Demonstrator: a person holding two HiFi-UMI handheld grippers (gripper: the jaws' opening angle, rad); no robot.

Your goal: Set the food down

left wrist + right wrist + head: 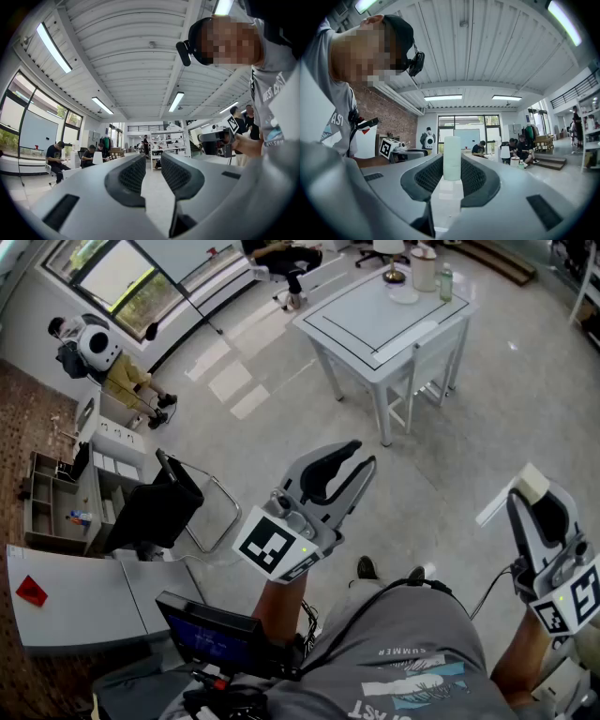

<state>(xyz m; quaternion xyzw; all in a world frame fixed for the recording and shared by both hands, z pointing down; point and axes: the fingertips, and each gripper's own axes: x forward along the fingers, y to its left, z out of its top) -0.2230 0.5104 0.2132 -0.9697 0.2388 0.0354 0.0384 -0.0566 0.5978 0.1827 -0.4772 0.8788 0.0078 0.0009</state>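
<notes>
My right gripper (pixel 532 491) is held level over the floor, shut on a small upright white block of food (pixel 532 481). In the right gripper view the block (pixel 452 158) stands between the two dark pads of the right gripper (pixel 452 174), touching both. My left gripper (pixel 366 456) is held out ahead of the person's body, also above the floor. In the left gripper view the left gripper (pixel 153 164) has a narrow gap between its jaws and nothing in it. The two grippers face each other.
A white table (pixel 375 322) with a jug, a bottle and a lamp stands farther off on the pale floor. A black chair (pixel 155 507) and a grey desk (pixel 75 601) are at the left, with a dark screen (pixel 208 634) below. People sit by the windows.
</notes>
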